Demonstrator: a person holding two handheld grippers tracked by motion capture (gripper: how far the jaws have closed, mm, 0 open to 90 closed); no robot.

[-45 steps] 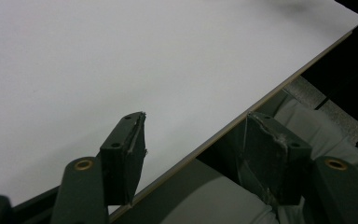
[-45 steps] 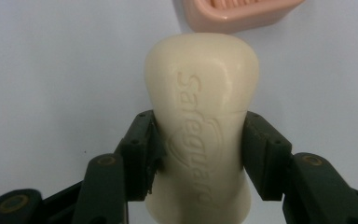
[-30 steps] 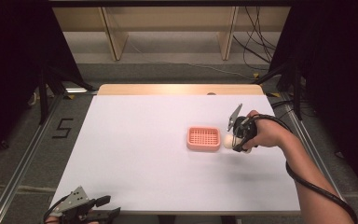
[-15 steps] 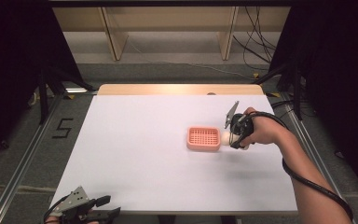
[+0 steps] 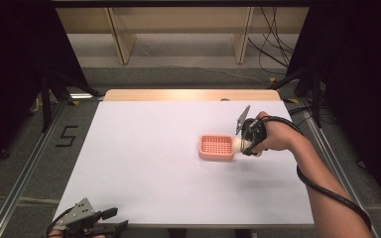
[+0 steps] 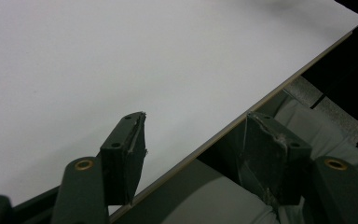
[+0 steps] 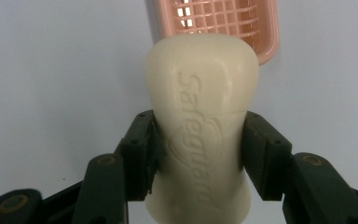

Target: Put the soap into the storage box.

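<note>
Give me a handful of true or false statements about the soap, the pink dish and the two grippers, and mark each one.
1. The right gripper has its fingers closed on a cream bar of soap. True.
2. The soap already lies flat inside the pink soap dish. False: the right gripper holds it, at the dish's right edge in the high view.
3. The left gripper grips the dish. False: its fingers are apart with nothing between them, at the near left corner of the white table.
4. The dish has a grid floor. True.
5. The dish sits right of the table's centre. True.
</note>
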